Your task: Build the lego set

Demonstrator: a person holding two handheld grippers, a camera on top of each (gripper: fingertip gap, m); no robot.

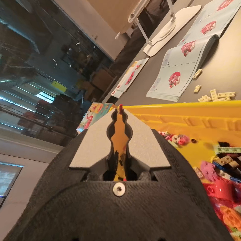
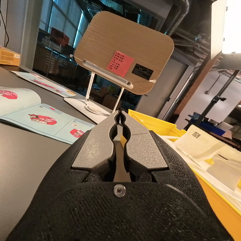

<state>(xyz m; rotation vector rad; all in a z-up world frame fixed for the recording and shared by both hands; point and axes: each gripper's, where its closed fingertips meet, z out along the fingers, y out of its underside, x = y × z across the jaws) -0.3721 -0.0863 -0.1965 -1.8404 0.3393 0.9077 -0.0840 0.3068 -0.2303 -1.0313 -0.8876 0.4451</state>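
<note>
Red brick piece (image 1: 120, 108), small and thin, sits pinched at the very tips of the left gripper (image 1: 120, 110), raised above the far rim of the yellow bin (image 1: 182, 108). The two grey fingertips (image 1: 127, 114) press on it from either side, and only a sliver of the piece lies between them while most of it sticks out past the tips.

That shallow hold looks like the main risk. With so little of the piece inside the pads, a jolt or twist of the hand could pivot it or flick it out. If it drops here, it could fall back among the loose bricks (image 1: 221, 169) heaped in the bin, where one red part would be hard to find again, or tip over the rim onto the tabletop (image 1: 150, 73) near the open instruction booklet (image 1: 182, 67) and the cream pieces (image 1: 216, 96) lying by the bin's edge. The left wrist view is tilted and slightly blurred, so the piece's exact shape cannot be told.

The right gripper (image 2: 119, 113) has its jaws together on nothing, held over the tabletop near a second yellow bin (image 2: 163, 123) filled with paper bags (image 2: 202, 147), facing the wooden book stand (image 2: 123, 52). Swinging it carelessly could knock the stand's white base (image 2: 78, 103).
</note>
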